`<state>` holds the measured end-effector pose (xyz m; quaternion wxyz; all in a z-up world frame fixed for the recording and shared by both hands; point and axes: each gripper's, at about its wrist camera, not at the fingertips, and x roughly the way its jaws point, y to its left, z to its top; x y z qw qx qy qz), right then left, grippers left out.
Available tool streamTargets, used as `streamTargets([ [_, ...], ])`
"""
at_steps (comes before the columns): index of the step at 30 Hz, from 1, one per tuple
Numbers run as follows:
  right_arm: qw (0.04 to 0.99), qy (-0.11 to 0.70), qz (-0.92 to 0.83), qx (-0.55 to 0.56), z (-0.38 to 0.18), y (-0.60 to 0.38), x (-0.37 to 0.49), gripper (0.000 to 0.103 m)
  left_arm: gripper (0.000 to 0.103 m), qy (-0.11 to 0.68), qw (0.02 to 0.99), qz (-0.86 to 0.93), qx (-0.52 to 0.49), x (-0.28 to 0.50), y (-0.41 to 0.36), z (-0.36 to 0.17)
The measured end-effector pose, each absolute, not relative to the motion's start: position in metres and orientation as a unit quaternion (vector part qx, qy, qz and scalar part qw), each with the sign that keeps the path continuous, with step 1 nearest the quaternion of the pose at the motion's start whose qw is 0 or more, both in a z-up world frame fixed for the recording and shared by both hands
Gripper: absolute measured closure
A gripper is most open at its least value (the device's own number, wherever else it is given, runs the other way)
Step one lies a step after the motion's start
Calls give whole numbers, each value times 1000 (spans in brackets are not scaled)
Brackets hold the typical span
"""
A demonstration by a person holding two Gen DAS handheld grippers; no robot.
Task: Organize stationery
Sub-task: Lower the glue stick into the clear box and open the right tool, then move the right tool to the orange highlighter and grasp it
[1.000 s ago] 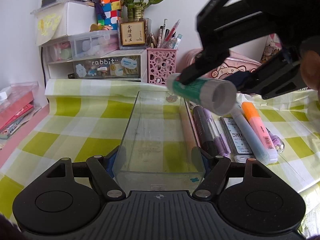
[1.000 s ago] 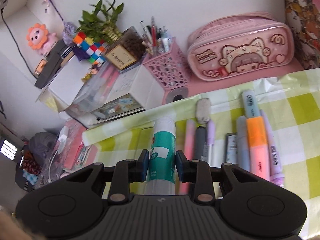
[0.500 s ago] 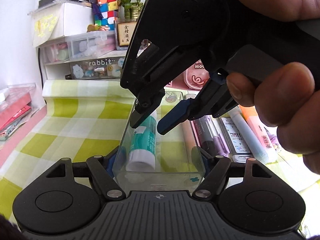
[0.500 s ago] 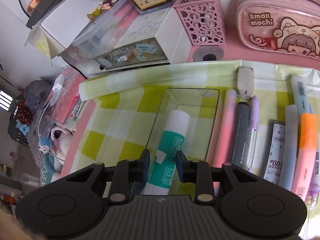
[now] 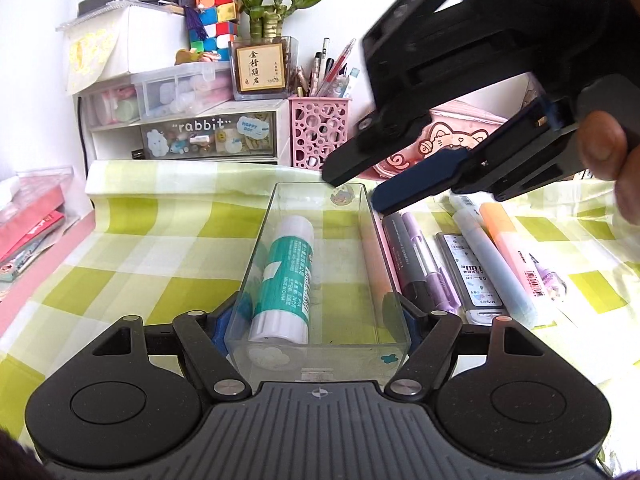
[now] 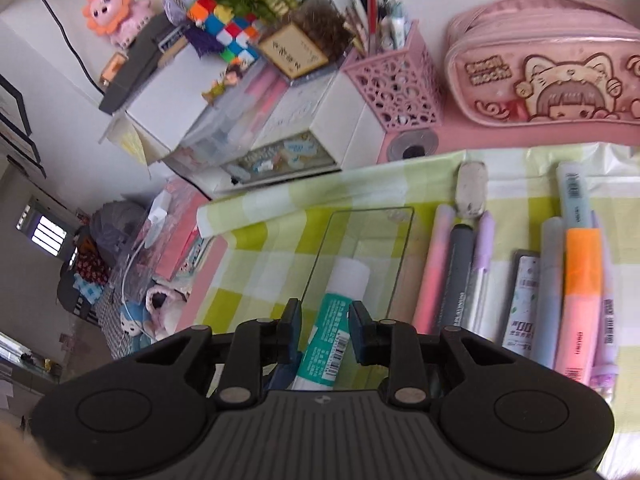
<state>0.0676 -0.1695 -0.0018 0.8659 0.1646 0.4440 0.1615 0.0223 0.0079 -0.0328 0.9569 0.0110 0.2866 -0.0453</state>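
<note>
A clear plastic tray stands lengthwise on the green checked cloth, and my left gripper is shut on its near end. A green and white glue stick lies inside the tray along its left side; it also shows in the right wrist view. My right gripper is open and empty, lifted above the tray's far right corner in the left wrist view. Markers and highlighters lie in a row right of the tray.
A pink mesh pen holder, a drawer unit with a plant and cube on top, and a pink pencil case stand at the back. Books lie at the left edge.
My right gripper let go of the glue stick inside the tray, then opened and rose back and to the right. The left gripper kept its hold on the tray.
</note>
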Motion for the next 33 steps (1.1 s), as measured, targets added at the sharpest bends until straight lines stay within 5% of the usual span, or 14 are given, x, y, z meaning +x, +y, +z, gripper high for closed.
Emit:
streamTargets([
  [33, 909, 410, -36, 68, -35, -230, 34, 88, 30, 289, 956, -43, 17, 25, 5, -32],
])
